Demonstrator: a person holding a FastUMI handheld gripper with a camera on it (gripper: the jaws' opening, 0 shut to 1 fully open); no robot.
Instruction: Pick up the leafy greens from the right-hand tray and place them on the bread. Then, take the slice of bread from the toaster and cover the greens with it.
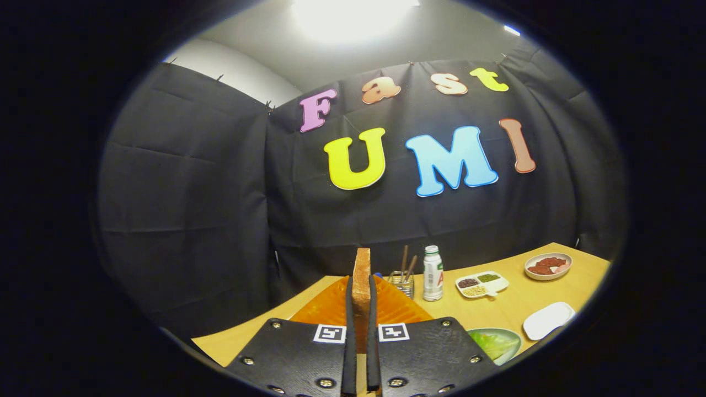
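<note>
You have one strong overhead lamp [353, 16] blown out to pure white, and its glare spills onto the pale ceiling around it while the booth's dark cloth wall [193, 220] soaks up most of the remaining light. Your table [496, 314] is evenly and warmly lit with only soft shadows, and the bread slice [362, 286] pinched between the fingers of the gripper [360, 353] stays sharp. Note the heavy fisheye bending: the table edge curves, the cloth seams bow outward, and detail darkens and softens toward the rim.
</note>
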